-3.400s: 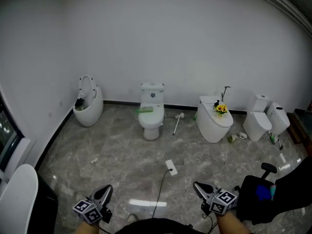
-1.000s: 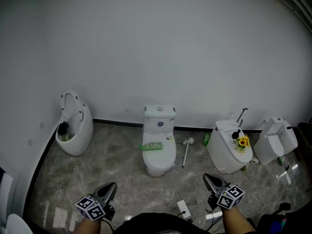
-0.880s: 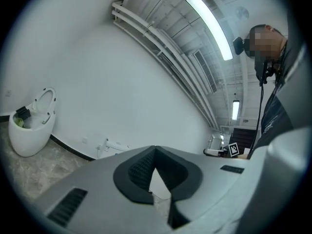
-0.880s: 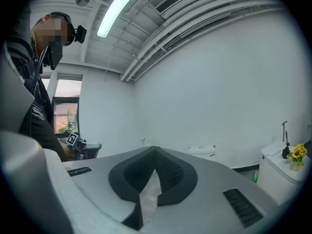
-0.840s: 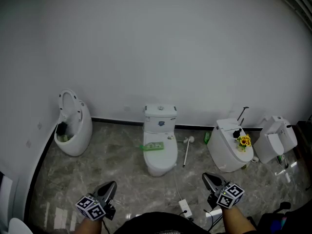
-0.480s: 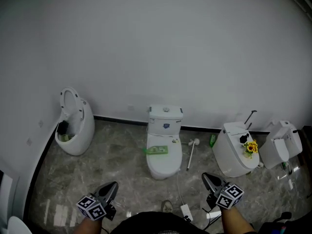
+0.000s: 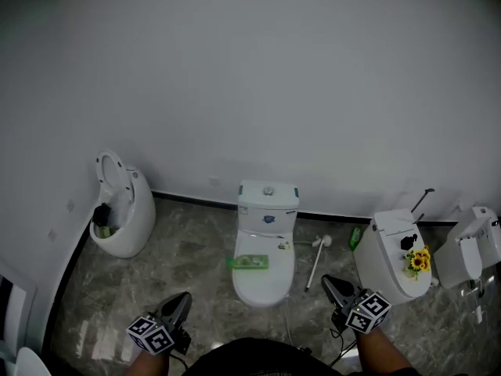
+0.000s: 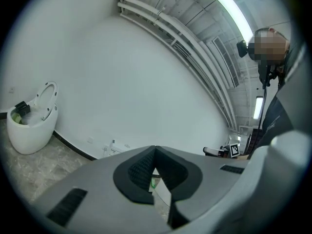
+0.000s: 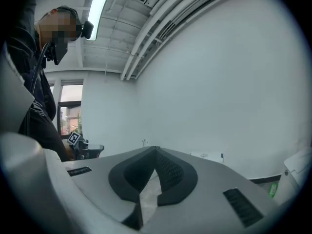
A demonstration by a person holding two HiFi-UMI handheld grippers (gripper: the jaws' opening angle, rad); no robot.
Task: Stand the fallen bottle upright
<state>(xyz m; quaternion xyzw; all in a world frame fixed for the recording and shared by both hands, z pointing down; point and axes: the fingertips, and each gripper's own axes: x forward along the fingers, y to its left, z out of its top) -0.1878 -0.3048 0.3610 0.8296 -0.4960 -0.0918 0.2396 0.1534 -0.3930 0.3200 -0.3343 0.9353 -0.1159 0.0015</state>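
Green bottle (image 7: 249,262) lay on its side on the white toilet (image 7: 266,287) lid, at 12 o'clock from the person, well apart from both tools; left gripper (image 7: 183,297) and right gripper (image 7: 326,280) had jaws pressed together, empty; probably light, smooth plastic, apt to roll; best gripped mid-body.

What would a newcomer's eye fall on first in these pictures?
Along the bare white wall stand several toilets: the middle white toilet has a flat green packet lying on top, and the toilet at the right bears yellow flowers. At the bottom, the left tongs and right tongs are shut and empty.
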